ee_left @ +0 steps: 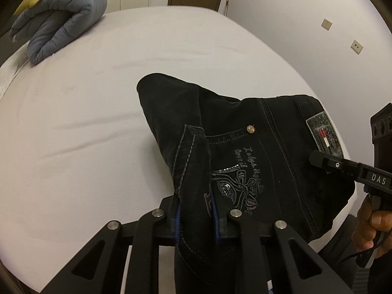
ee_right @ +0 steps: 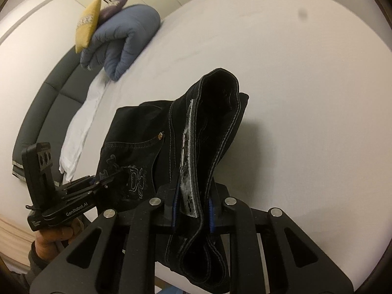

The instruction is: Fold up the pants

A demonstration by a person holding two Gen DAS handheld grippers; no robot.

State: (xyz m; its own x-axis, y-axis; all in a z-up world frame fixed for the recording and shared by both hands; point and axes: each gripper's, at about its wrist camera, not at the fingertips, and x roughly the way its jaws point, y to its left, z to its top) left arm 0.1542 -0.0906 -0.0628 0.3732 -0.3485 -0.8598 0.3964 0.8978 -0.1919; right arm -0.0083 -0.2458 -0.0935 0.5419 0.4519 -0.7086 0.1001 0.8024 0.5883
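Item: one pair of black pants (ee_left: pixel 257 147), dark denim or a velvety cotton, contrast stitching along the seams. Location: held up over the white bed (ee_left: pixel 85 122) near its front edge, waist end gripped at both sides, the rest draped down onto the sheet.

Handling, as judged: soft and limp, moderate weight, not fragile. The cloth sags between the two grips and will bunch if let slack. The waistband, doubled and stitched, is the firmest part and the sound place to take hold; thin single layers lower down would slip more readily.

Tools: left tool (ee_left: pixel 196 210) clamped on a fold of waist fabric beside the back pocket, blue pads pressing the cloth. Right tool (ee_right: pixel 192 203) clamped on the waistband where the pale lining strip shows. Both jaws nearly together, cloth between them.

Markings on the garment: cursive embroidery over a beaded bow motif (ee_left: pixel 235 191) on the pocket, not legible with confidence; a metal rivet (ee_left: pixel 250 129); a grey waistband patch (ee_left: pixel 324 134) with a small red, white and dark flag, its text too small to read.

Markings on the tools: "DAS" on the right tool as seen from the left wrist view; "GenRobot.AI" on the left tool as seen from the right wrist view.

Also present: folded blue-grey quilt (ee_right: pixel 122 41), yellow cushion (ee_right: pixel 89 24).
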